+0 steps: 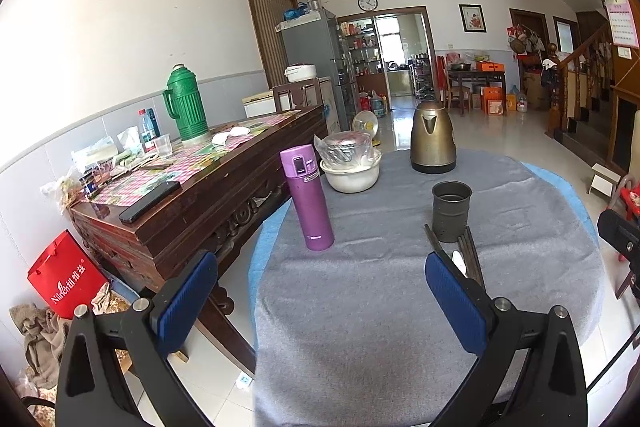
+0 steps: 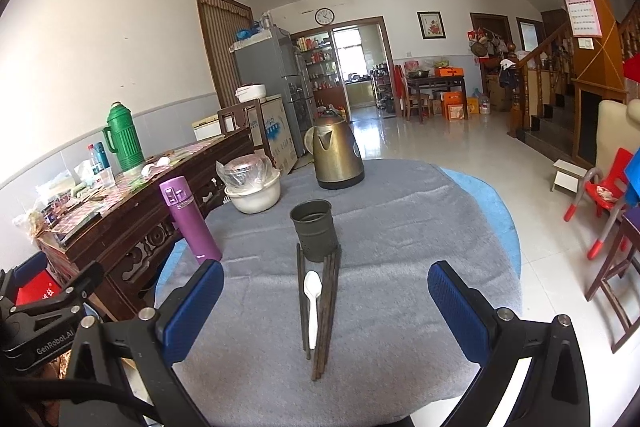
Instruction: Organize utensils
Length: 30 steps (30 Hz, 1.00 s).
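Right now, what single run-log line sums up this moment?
stage: not started | left tool: open, empty | right tool: open, empty | chopsticks, white spoon: on cloth | holder: upright

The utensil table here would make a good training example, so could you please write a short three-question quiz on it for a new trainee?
1. True or false: the white spoon already stands in the dark holder cup.
2. Which object stands nearest the holder cup? A) chopsticks B) kettle C) purple flask
3. Fill in: both the left gripper and right gripper are ____.

Key: 1 false, it lies on the grey cloth among the chopsticks. 2 A. 3 open.
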{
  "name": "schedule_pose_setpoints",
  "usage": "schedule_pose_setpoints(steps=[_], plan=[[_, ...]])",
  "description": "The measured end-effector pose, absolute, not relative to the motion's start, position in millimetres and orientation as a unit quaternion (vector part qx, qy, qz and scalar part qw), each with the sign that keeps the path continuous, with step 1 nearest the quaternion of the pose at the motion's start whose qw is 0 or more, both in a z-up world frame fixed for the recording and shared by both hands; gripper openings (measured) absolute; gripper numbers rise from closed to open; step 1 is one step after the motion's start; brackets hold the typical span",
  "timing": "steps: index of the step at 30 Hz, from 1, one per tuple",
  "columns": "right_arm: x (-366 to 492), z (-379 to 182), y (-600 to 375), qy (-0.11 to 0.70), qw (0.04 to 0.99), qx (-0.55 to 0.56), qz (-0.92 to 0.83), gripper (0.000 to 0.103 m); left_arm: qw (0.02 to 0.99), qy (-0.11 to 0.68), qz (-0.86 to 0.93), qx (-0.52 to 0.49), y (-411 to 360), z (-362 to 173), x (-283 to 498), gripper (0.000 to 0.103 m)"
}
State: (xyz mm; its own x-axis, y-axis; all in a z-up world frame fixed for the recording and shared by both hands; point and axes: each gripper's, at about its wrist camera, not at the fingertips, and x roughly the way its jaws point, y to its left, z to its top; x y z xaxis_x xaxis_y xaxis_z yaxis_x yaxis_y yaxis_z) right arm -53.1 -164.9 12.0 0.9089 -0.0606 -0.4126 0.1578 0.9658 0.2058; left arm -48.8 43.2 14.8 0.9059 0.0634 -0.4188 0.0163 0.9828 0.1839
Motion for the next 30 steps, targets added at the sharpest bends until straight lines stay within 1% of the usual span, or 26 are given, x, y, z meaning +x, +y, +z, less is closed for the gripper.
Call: schedule_pose_setpoints(steps=[13,30], plan=[[-40.9,10.0,-147.0,0.223,0.968,0.107,-0.041,0.103,0.973,0.224,0.014,0.061,59.5,11.2,-39.2,0.103],[-37.0,7.8,-157.2,0.225,0.966,0.122,-0.033,0.103,0.970,0.229,0.010,0.076,41.6,8.1,-34.6,0.103]])
